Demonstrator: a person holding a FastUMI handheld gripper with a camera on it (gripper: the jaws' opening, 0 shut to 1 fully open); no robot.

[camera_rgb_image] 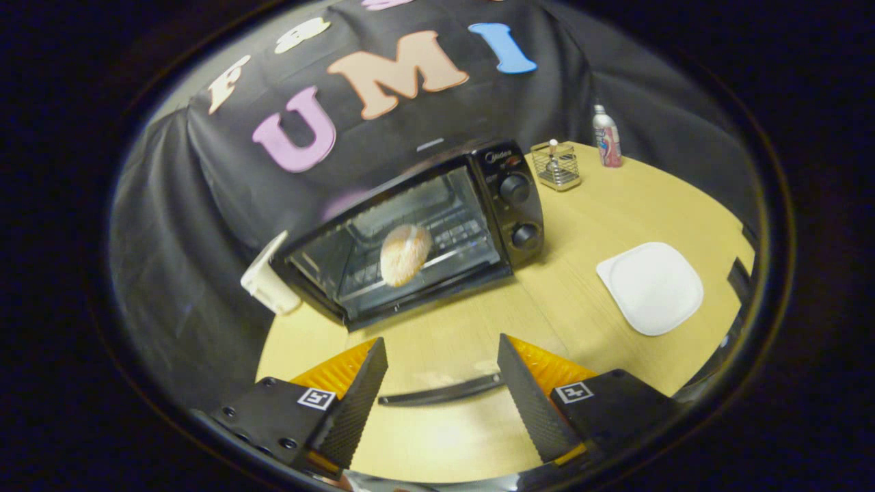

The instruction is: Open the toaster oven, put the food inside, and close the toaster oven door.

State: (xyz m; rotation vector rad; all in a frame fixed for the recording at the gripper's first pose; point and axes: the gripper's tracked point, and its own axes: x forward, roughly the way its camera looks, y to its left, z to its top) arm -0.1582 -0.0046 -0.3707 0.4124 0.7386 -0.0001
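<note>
My claw (443, 383) hangs released above the near edge of the round, pale wood-grain bench (478, 321), its two ridged wedge fingers spread wide with nothing between them. Between the fingertips lies a thin, dark curved strip (441, 391) on the bench top. Beyond the fingers, toward the far-left edge of the bench, sits the boxy black toaster oven (417, 239). Whether its glass door is up or down I cannot tell. A round, crusty tan bun (405, 254) shows at the wire rack inside. Two round knobs (516, 212) stack on its right panel. A white plastic piece (268, 279) leans at its left corner. A smooth, white, rounded-square plate (653, 287) lies near the right edge. A square wire basket (556, 166) and a slim bottle (606, 137) stand at the far edge.
</note>
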